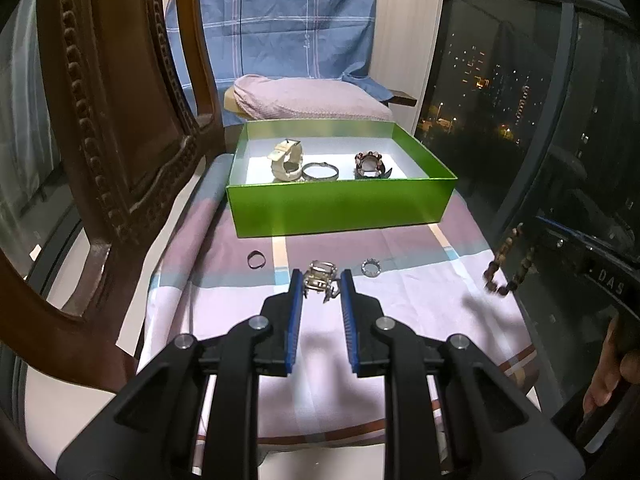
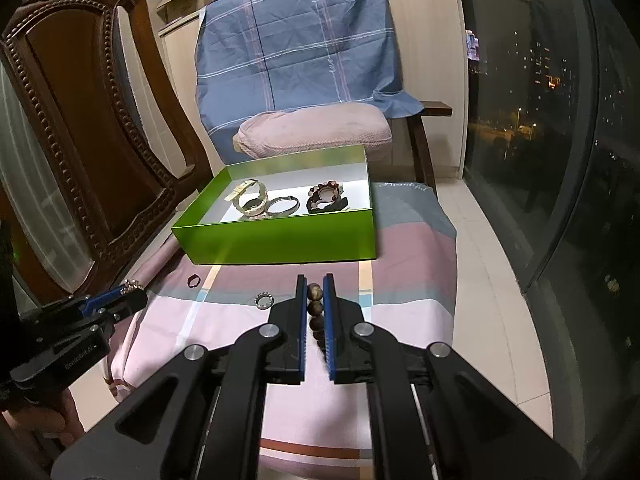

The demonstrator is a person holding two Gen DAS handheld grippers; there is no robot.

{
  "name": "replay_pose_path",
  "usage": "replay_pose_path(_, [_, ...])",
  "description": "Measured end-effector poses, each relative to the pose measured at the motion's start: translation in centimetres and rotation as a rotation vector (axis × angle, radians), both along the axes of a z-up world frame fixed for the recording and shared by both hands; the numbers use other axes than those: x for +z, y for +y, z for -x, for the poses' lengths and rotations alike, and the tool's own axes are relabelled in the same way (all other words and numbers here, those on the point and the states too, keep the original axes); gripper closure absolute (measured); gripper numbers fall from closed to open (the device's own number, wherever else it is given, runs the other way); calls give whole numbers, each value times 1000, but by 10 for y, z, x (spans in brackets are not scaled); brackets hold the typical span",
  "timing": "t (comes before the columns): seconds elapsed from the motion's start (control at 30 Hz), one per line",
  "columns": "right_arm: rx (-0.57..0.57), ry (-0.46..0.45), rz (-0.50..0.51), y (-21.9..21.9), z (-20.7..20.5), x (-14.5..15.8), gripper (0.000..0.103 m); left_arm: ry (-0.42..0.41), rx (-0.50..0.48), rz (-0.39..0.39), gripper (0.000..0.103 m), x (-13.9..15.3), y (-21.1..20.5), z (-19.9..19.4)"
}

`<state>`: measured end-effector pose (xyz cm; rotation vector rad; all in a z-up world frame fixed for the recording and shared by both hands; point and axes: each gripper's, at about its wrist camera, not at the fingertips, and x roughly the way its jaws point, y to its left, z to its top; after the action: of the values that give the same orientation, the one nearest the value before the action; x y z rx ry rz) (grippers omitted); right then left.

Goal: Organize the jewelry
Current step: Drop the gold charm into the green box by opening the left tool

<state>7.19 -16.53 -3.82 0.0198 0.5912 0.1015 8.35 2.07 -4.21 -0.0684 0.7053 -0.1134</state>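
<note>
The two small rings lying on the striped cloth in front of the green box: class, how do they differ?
The dark ring is a plain, smooth band; the silver ring has a toothed, crown-like rim. The dark ring lies left of the left tool, the silver ring right of it. Both rest loose on the cloth, outside the green box, touched by neither tool.
</note>
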Motion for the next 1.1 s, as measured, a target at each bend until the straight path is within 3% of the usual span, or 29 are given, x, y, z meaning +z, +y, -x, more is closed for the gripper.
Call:
replay_pose_path(0.27, [-13,34,-38,-10,-15,-9,95,38,6,21,84,9,-3,-31])
replay_pose_path(0.5, [-9,59,-64,-11,-25,-13,95,39,11,35,84,45,-19,-129])
replay_pose_path(0.57, [-7,54,-63,-10,-26,-12,95,62,-36,41,84,51,-29,-159])
replay_pose_path(0.63, [-5,53,-66,-11,-26,-12,95,75,-36,28,63,50,-35,-179])
replay_pose_path(0.67, [-7,54,-66,-11,-27,-12,95,74,-6,5,43,50,-34,-181])
replay_pose_path(0.77, [-4,52,-67,-11,-27,-11,95,20,34,28,35,56,-24,-161])
replay_pose_path(0.83, [-1,48,-64,-11,-26,-10,95,-16,59,41,23,57,-12,-131])
replay_pose_path(0.9, [-2,47,-61,-11,-27,-10,95,-54,95,45,18,55,0,-99])
replay_pose_path(1.03, [-3,52,-53,-8,-27,-12,95,-66,126,87,14,29,18,-48])
replay_pose_path(1.1, [-1,55,-44,-6,-26,-13,95,-31,152,75,14,12,21,-39])
